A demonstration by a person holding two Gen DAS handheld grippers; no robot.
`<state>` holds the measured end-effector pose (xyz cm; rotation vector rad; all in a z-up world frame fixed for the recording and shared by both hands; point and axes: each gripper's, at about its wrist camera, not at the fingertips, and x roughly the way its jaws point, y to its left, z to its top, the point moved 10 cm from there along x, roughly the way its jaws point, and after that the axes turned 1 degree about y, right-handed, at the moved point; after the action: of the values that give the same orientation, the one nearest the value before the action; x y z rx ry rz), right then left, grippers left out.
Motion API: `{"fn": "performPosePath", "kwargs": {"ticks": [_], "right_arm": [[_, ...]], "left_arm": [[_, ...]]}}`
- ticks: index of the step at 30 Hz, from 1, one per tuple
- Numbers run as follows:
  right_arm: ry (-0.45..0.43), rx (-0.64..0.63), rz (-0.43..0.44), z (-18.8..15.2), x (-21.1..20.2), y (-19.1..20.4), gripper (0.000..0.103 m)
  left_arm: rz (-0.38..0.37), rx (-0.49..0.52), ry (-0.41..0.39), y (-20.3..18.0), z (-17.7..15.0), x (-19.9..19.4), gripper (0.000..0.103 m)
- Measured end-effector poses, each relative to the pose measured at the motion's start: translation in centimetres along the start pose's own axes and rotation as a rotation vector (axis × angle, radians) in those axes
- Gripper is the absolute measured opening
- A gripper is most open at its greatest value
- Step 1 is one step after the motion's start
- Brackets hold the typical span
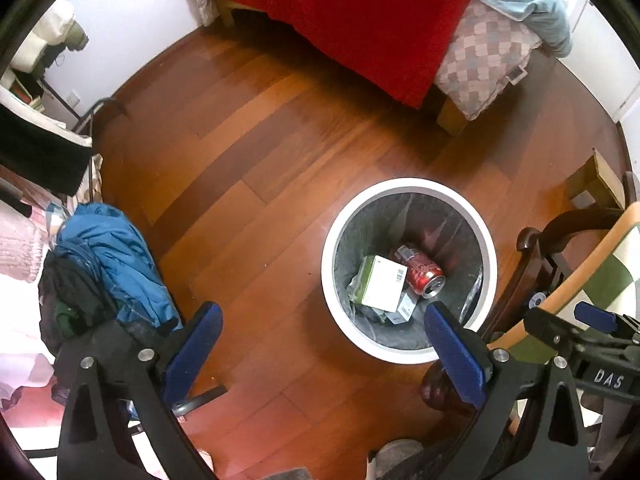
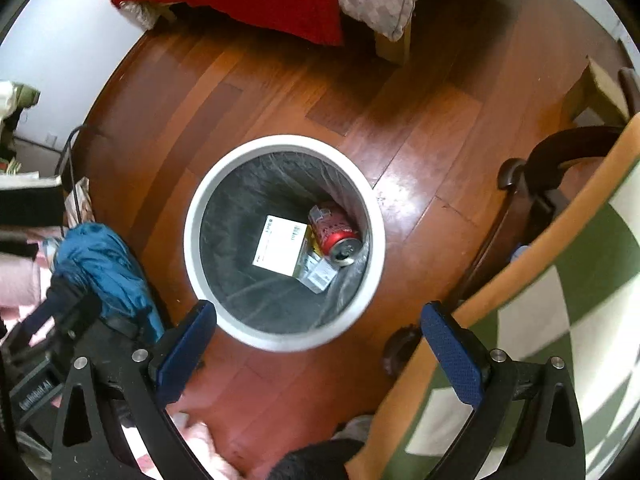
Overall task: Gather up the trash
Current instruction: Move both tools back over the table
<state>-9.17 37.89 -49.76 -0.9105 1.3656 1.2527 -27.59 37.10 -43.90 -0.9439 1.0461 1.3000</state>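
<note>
We hold both claws high over the wooden floor (image 1: 256, 152), pointing steeply down, and both stand wide open with nothing between their blue pads. The left claw (image 1: 322, 350) hangs above bare floor; the white trash bin (image 1: 408, 354) stands just to its right and a little farther off, its near rim passing behind the claw's right finger (image 1: 456, 356). The right claw (image 2: 318, 350) hangs just near of the same bin (image 2: 192, 240), whose near rim lies between its two fingers.

Inside the bin, on the grey liner (image 2: 236, 208), lie a red drink can (image 2: 336, 236) on its side and, touching its left, a white carton with a barcode label (image 2: 280, 246); more small packaging sits beneath them. A blue jacket (image 1: 116, 260) lies heaped at the left, and the green-and-white checked tabletop (image 2: 560, 320) fills the right.
</note>
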Motion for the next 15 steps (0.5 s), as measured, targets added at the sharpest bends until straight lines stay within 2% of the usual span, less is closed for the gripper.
{"fn": "performPosePath", "kwargs": {"ticks": [15], "right_arm": [[-0.092,-0.037,-0.012,-4.4,-6.8,0.2,0.103]], "left_arm": [[0.009,0.057,-0.138,-0.9,-1.1,-7.6,0.103]]}}
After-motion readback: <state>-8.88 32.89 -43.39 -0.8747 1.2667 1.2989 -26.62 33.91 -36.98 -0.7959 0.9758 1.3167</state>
